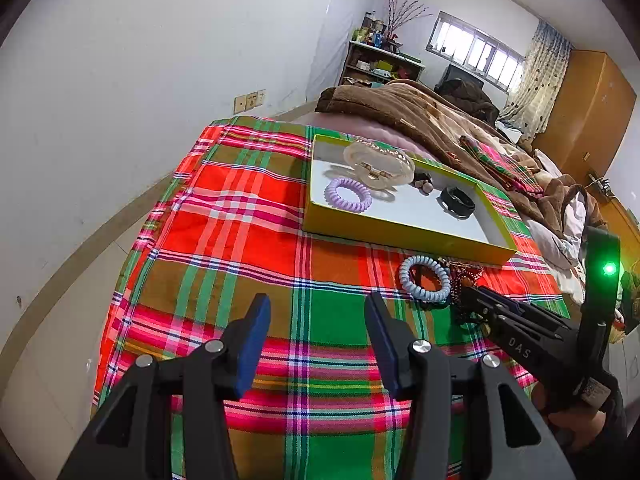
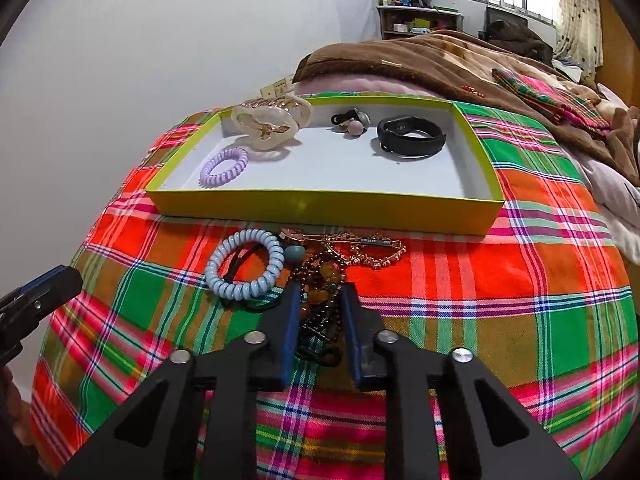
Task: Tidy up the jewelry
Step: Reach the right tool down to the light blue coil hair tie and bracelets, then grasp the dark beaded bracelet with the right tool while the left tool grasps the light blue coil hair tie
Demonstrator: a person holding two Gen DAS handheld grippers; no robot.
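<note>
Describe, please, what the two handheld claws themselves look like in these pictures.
Both claws are matte black with angular, triangular cut-out frames and silver round pivot bolts. Each finger carries a flat dark-blue pad. The left claw matches the right claw. The right one's side bears white "DAS" lettering and a glowing green light.

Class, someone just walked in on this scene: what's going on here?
A person with a gripper in each hand is sorting jewelry on a plaid cloth. The right gripper has closed on a beaded bracelet in the pile before the tray. The left gripper is open and empty. Already in the tray: a purple coil tie, a hair claw and a black band.
</note>
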